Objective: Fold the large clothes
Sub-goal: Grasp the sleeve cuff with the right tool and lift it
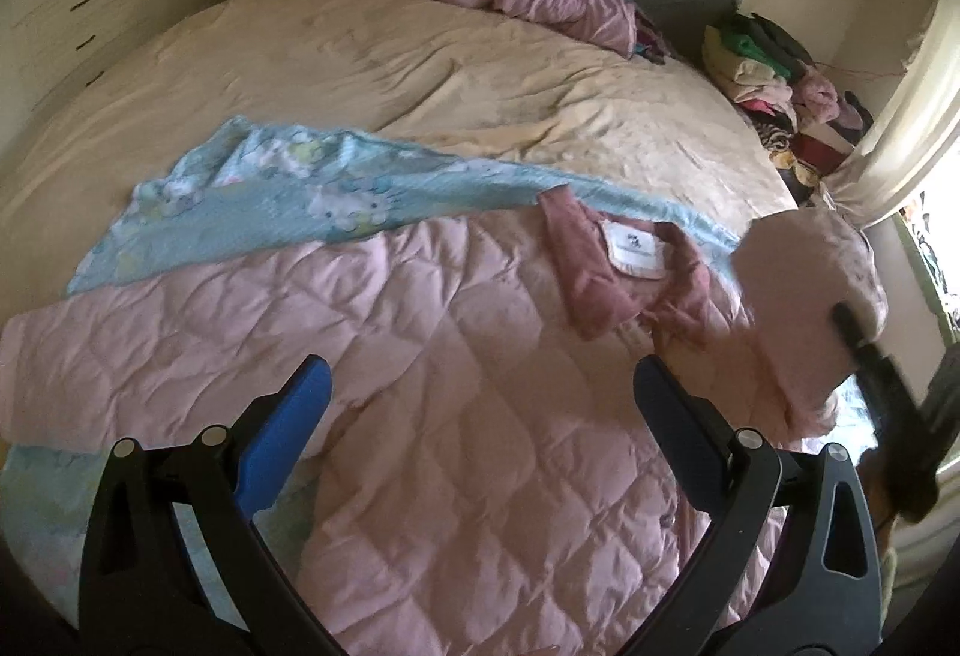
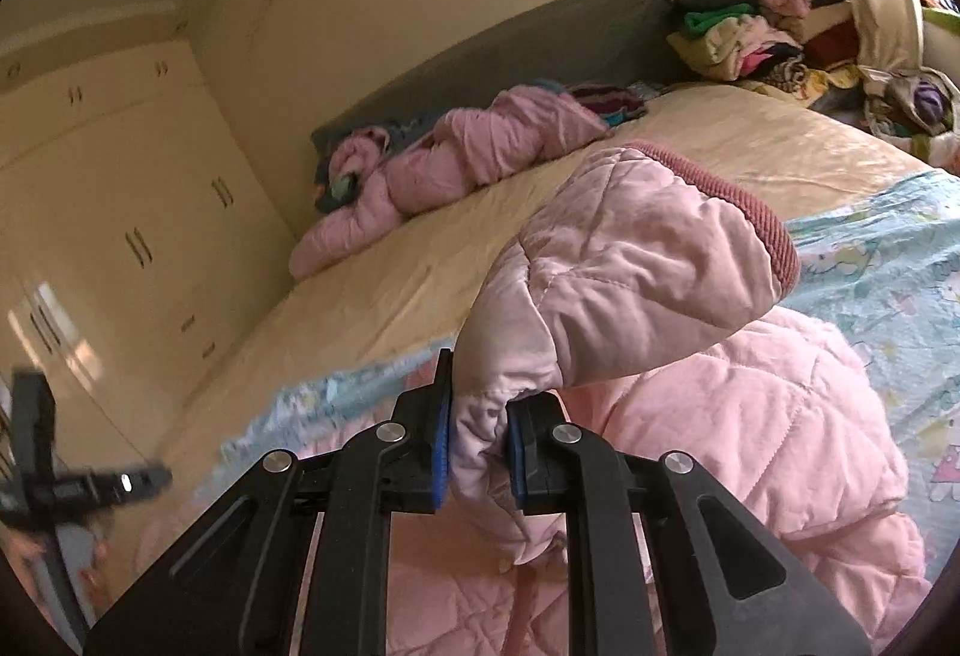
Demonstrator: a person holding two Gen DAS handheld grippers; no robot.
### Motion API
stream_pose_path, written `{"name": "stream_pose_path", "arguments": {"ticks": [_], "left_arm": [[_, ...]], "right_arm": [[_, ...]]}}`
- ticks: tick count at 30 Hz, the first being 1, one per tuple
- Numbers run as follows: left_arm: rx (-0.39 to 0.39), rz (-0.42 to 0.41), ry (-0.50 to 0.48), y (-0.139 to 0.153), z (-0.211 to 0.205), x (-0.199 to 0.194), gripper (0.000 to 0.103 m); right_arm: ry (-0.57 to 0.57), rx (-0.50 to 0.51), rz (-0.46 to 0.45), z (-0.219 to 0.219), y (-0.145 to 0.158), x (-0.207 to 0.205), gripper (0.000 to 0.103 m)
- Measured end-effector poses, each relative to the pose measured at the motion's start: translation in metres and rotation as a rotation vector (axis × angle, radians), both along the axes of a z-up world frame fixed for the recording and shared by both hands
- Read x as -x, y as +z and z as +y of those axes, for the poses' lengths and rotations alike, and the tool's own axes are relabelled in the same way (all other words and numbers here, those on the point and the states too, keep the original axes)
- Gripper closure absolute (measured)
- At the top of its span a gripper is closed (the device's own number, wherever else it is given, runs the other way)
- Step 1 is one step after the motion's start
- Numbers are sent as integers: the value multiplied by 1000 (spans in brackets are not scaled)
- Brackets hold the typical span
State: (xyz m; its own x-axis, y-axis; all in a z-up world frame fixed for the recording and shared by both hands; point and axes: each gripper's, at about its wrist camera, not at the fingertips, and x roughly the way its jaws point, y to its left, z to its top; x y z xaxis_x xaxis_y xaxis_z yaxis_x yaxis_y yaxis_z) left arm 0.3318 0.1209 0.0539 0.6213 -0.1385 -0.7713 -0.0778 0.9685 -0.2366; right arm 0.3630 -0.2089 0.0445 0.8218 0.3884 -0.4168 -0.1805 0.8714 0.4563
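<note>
**One sleeve up, fold under way**

The right gripper (image 2: pixel 474 452) pinches the sleeve (image 2: pixel 630 260) of the pink quilted jacket (image 1: pixel 420 356) lying on the bed (image 1: pixel 420 56) — a sleeve-fold, apparently. The left gripper (image 1: pixel 480 392) hovers, jaws apart, empty. Next: lay the sleeve across the body — flat.

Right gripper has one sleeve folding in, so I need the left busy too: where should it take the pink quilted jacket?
Take the flat left sleeve of the pink quilted jacket, near its end over the blue floral sheet. Come from above with the open left gripper, pinching the sleeve's edge: it lies spread and unobstructed, mirroring the sleeve the right gripper holds.
</note>
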Motion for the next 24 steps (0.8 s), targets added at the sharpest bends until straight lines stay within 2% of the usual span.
{"name": "stream_pose_path", "arguments": {"ticks": [4, 8, 12, 15, 17, 19, 21, 24], "left_arm": [[44, 17, -1, -13, -16, -11, 8], [44, 36, -17, -24, -33, -14, 8], [59, 50, -27, -32, -44, -16, 8], [110, 56, -24, -36, -45, -19, 8], [128, 58, -18, -37, -46, -20, 8], [141, 59, -13, -38, -46, -22, 8], [157, 56, -10, -38, -46, -23, 8], [188, 47, -2, -36, -44, -24, 8]], "right_arm": [[56, 54, 53, 24, -24, -11, 88], [113, 61, 101, 40, -47, -12, 88], [145, 55, 121, 47, -57, -11, 85], [172, 66, 116, 54, -60, -10, 83], [220, 56, 135, 61, -65, -9, 76], [269, 51, 154, 68, -69, -8, 52], [318, 61, 172, 79, -74, -2, 49], [383, 94, 192, 93, -77, 5, 38]]}}
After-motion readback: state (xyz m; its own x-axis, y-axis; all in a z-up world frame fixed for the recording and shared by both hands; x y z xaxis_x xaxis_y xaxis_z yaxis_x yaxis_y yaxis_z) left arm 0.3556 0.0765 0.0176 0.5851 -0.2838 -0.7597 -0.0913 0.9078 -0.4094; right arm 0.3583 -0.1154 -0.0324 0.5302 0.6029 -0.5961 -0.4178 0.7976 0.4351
